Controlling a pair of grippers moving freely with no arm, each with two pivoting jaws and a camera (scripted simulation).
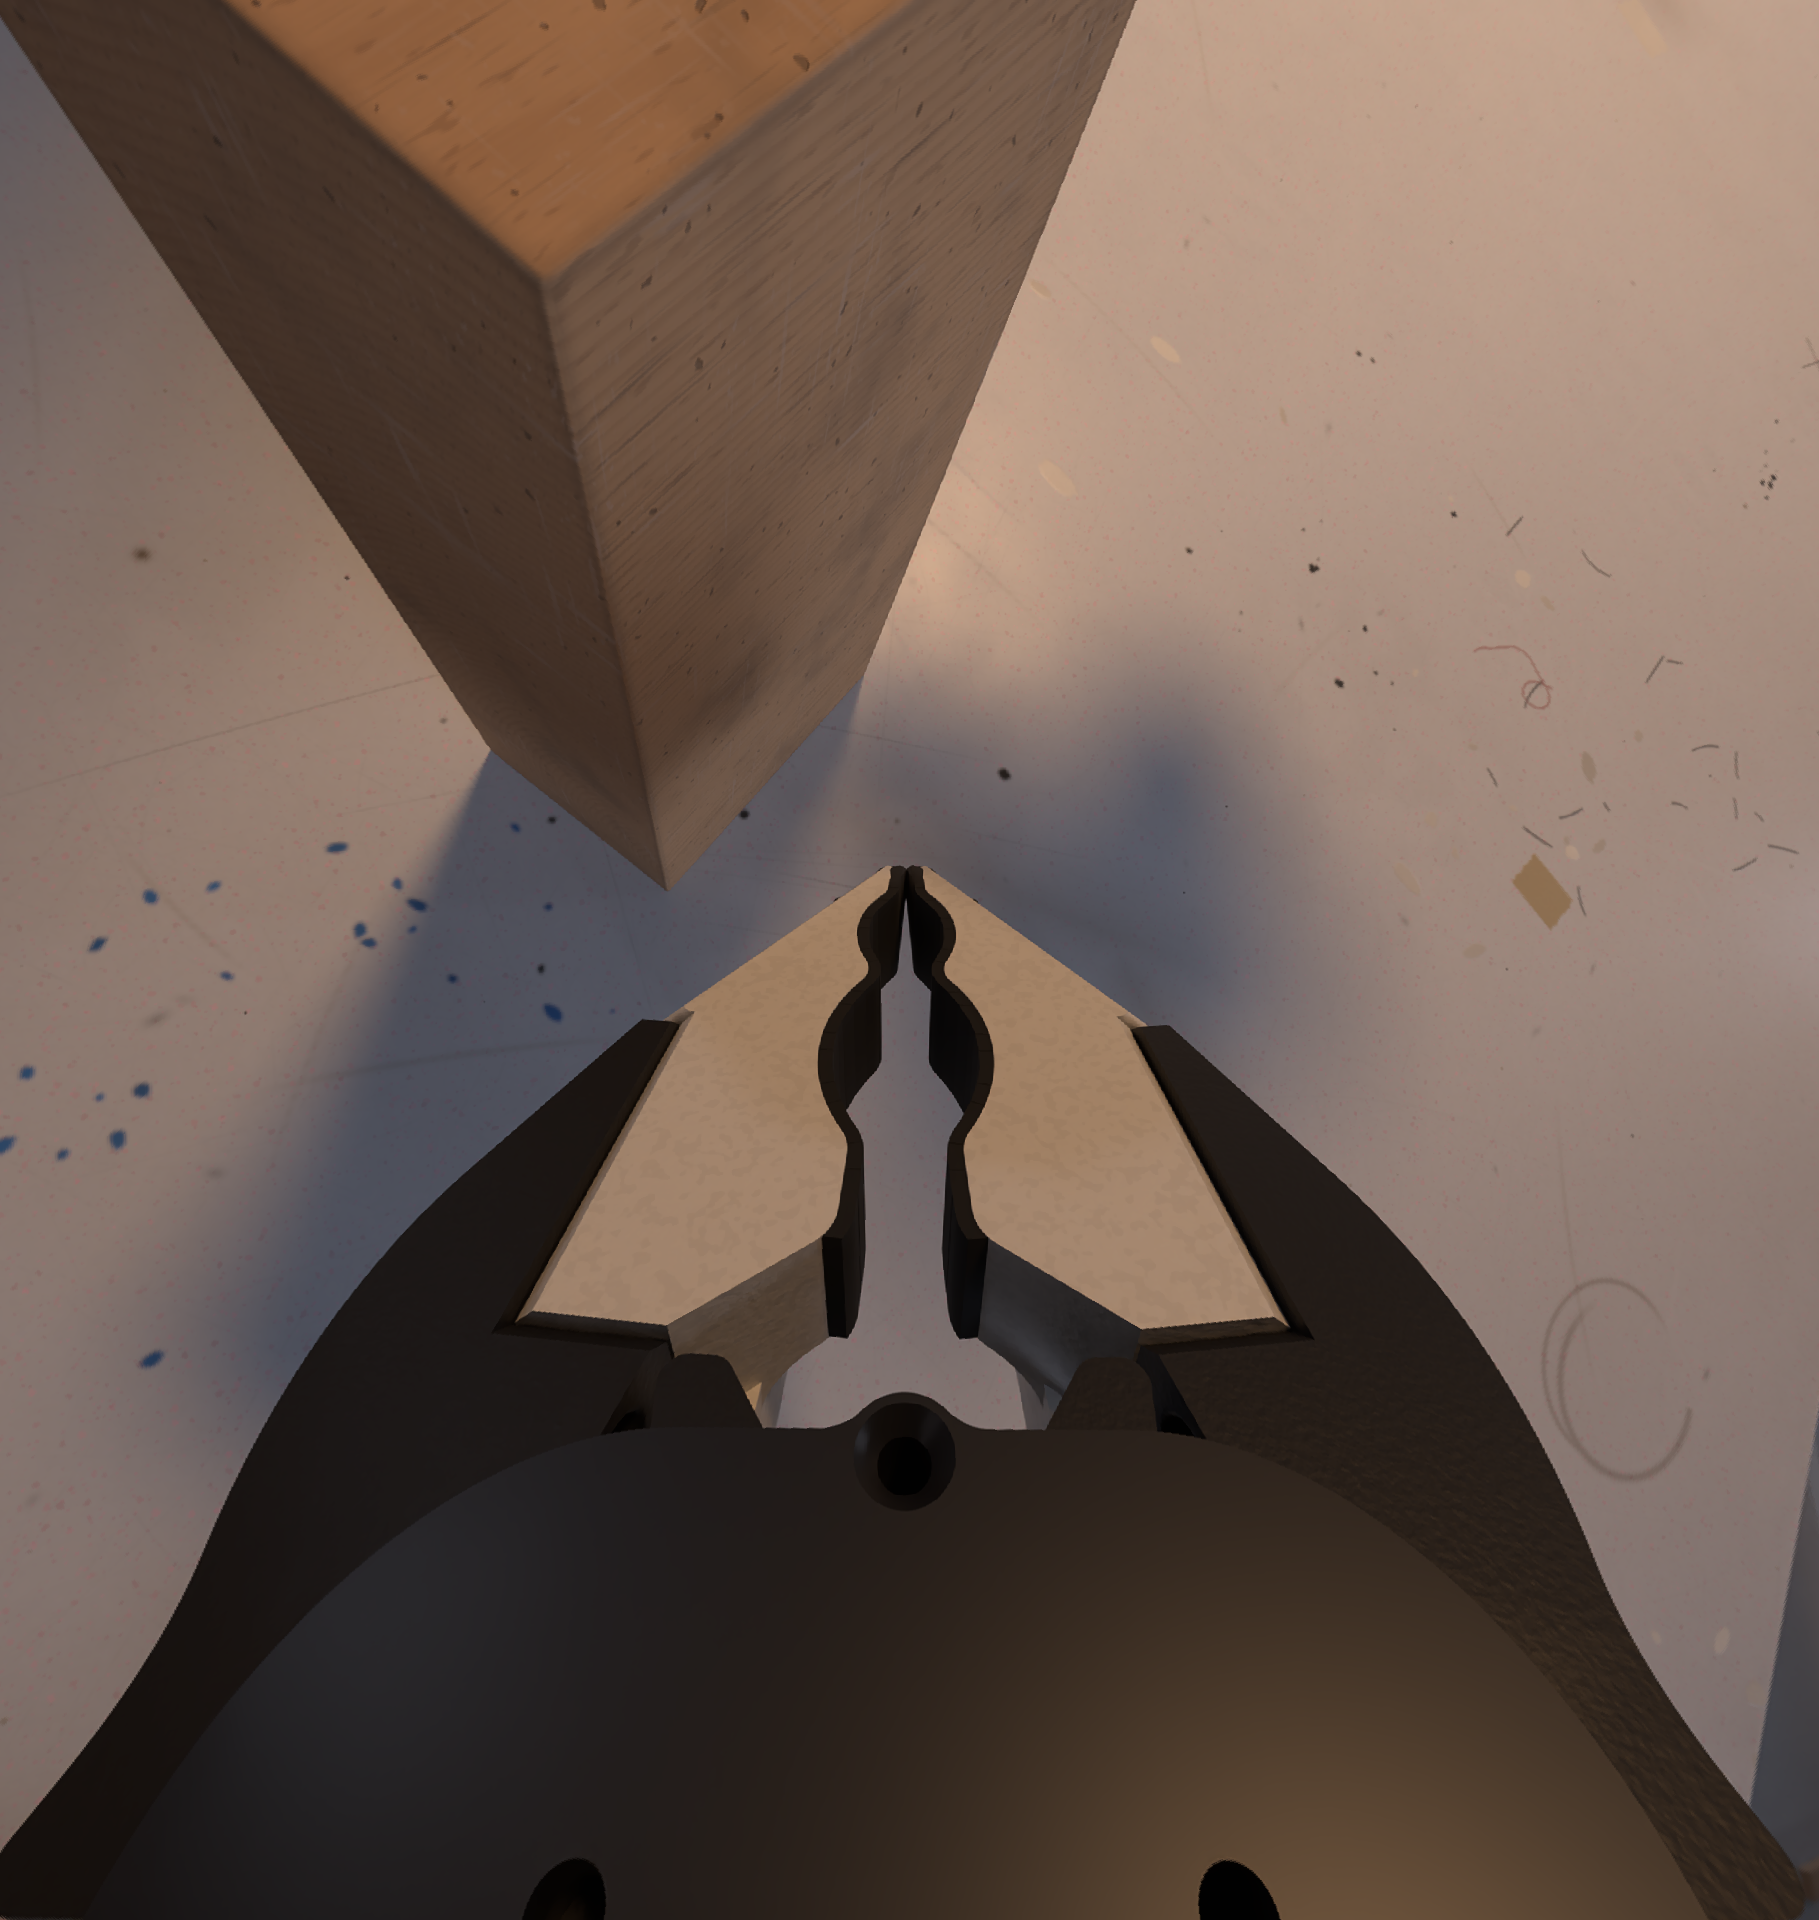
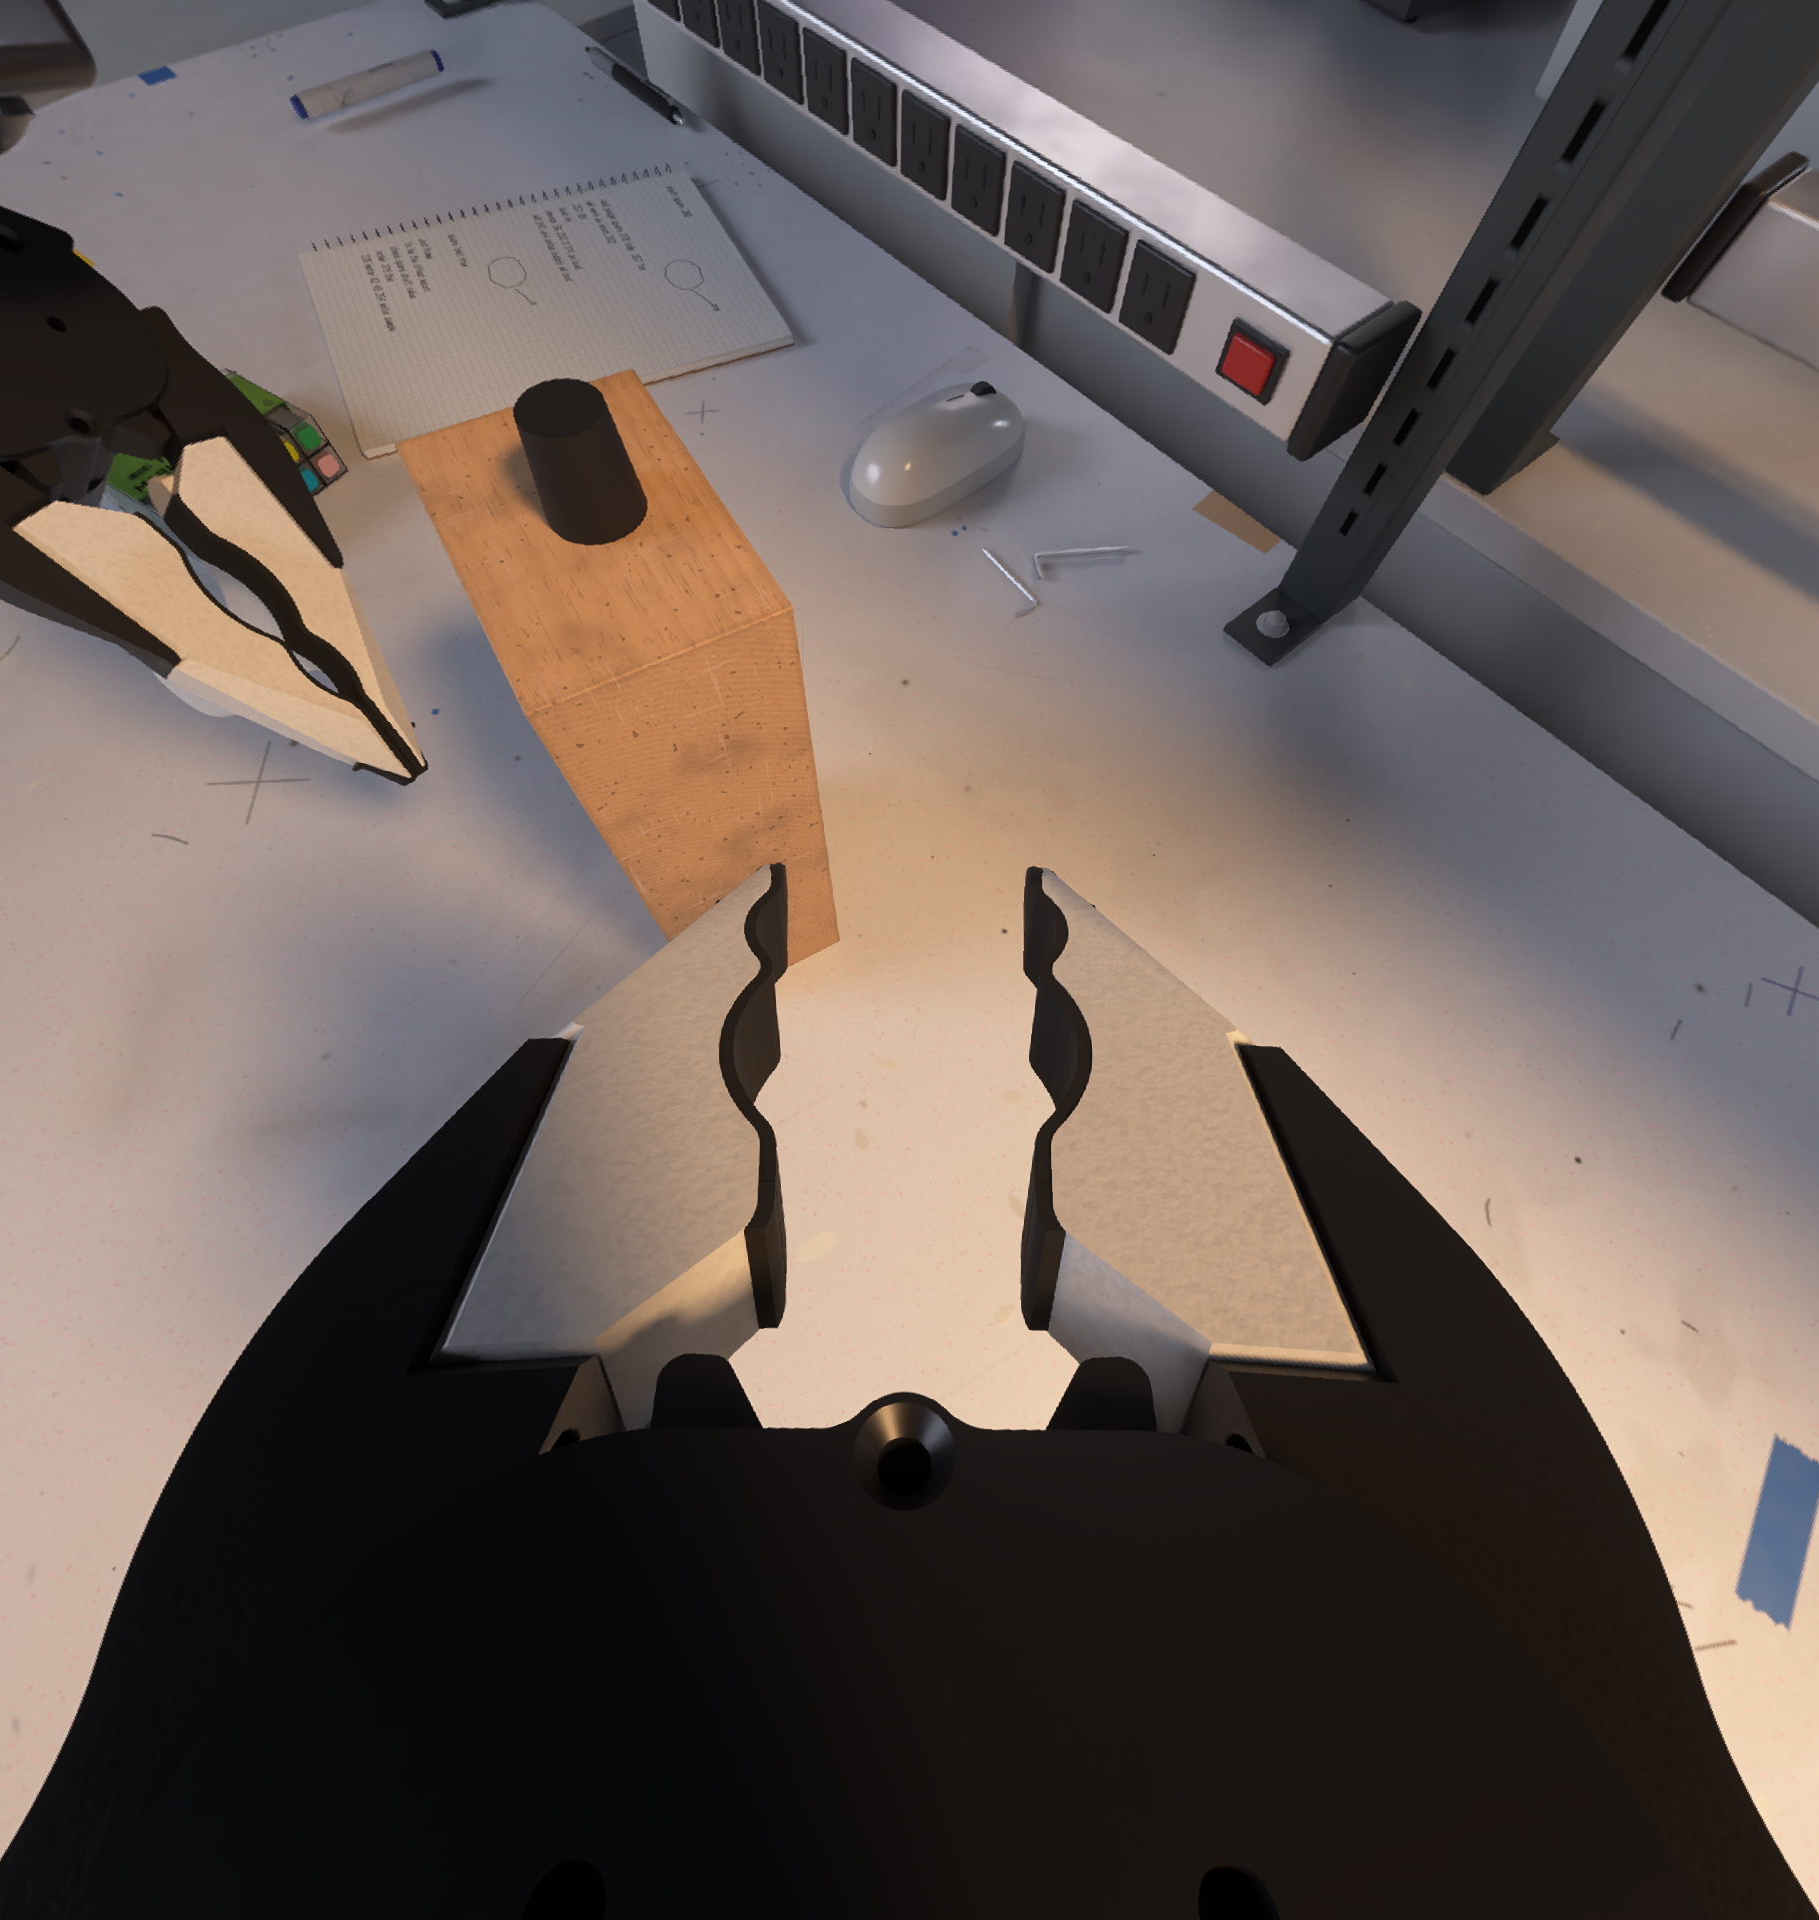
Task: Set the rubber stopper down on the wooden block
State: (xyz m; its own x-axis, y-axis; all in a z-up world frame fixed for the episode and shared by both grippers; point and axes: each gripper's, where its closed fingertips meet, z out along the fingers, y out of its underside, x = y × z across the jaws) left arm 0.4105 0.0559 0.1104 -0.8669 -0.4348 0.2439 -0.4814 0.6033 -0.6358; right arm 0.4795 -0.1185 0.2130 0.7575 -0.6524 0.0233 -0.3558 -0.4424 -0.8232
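Note:
A black rubber stopper (image 2: 578,462) stands upright on the top face of a tall wooden block (image 2: 666,707) in the right wrist view. My right gripper (image 2: 903,883) is open and empty, just in front of the block's base and to its right. My left gripper (image 1: 906,871) is shut and empty, its tips close to the table by the near bottom corner of the wooden block (image 1: 593,416). It also shows in the right wrist view (image 2: 406,767), left of the block. The stopper is out of the left wrist view.
Behind the block lie a spiral notebook (image 2: 541,301), a white mouse (image 2: 936,452), a marker (image 2: 365,88) and a pen (image 2: 635,83). A power strip (image 2: 1040,197) and a dark slotted post (image 2: 1404,416) stand at the right. A colour cube (image 2: 307,447) sits behind the left gripper. Blue tape (image 2: 1783,1527) lies near right.

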